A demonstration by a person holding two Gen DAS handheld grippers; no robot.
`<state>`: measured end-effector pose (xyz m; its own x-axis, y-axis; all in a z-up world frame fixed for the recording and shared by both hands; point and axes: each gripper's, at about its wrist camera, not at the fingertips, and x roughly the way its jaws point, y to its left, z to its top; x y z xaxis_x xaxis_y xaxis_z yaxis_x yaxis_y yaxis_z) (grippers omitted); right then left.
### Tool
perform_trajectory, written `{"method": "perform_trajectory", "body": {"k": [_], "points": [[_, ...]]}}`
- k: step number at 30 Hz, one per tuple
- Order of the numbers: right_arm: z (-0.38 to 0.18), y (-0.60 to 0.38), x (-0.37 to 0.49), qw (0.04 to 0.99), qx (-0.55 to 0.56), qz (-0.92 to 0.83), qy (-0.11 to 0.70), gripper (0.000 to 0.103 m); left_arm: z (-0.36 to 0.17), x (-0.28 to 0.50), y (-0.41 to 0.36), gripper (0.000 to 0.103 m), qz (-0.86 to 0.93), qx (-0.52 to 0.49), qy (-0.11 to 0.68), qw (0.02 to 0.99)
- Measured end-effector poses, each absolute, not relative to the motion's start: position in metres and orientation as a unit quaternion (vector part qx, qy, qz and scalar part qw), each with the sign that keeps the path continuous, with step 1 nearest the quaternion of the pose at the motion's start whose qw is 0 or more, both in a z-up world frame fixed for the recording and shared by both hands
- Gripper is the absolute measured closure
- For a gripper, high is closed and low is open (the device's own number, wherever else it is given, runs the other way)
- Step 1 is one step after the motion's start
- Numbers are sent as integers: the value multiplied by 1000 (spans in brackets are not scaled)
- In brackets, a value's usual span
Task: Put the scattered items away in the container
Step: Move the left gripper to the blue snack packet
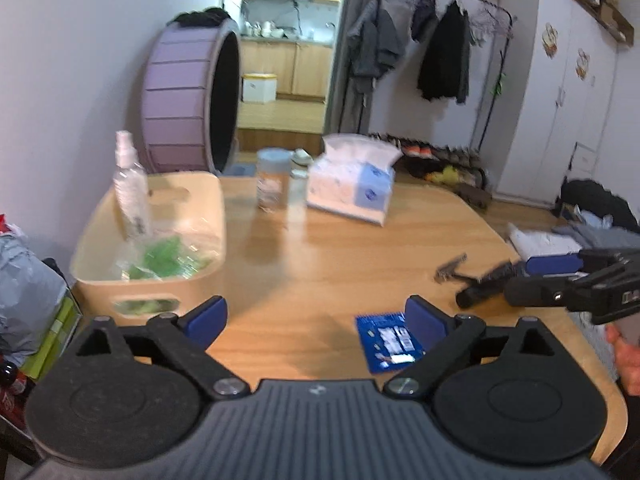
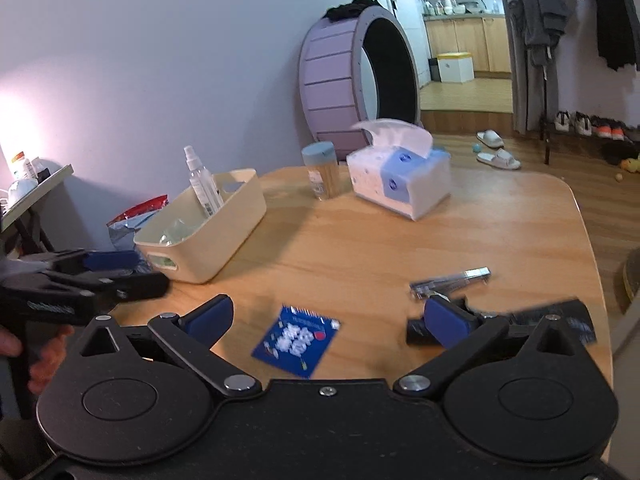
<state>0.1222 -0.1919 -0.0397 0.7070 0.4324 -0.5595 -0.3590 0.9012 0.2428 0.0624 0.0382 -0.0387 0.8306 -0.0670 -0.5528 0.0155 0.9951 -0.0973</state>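
Note:
A cream bin [image 1: 188, 216] [image 2: 224, 224] stands at the table's left, holding a clear spray bottle [image 1: 130, 192] [image 2: 204, 184] and a green-filled clear bag [image 1: 168, 258]. A blue sachet [image 1: 386, 340] [image 2: 298, 338] lies flat near the front edge. A metal stapler [image 1: 450, 268] [image 2: 450, 280] and a black cylinder [image 1: 482, 290] [image 2: 418, 332] lie to the right. My left gripper [image 1: 316, 320] is open and empty, its right finger beside the sachet. My right gripper [image 2: 328, 320] is open, the sachet between its fingers and the right finger over the black cylinder.
A tissue pack [image 1: 352, 188] [image 2: 400, 176] and a jar with a blue lid [image 1: 272, 180] [image 2: 322, 172] stand at the table's far side. A purple wheel [image 2: 352, 80] leans on the wall behind. Bags [image 1: 24, 288] sit left of the table.

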Motion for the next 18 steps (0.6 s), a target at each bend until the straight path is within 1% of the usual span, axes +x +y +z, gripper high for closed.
{"method": "perform_trajectory", "body": {"k": [5, 13, 15, 18], "points": [[-47, -201, 108, 922, 43, 203, 326, 0, -65, 77, 14, 8, -54, -22, 314, 948], [-53, -216, 91, 922, 61, 191, 331, 0, -92, 98, -9, 8, -80, -6, 330, 941], [-54, -217, 89, 921, 64, 193, 331, 0, -97, 102, -11, 11, -83, -5, 332, 939], [-55, -217, 87, 922, 64, 193, 330, 0, -101, 104, -14, 12, -91, -2, 328, 940]]}}
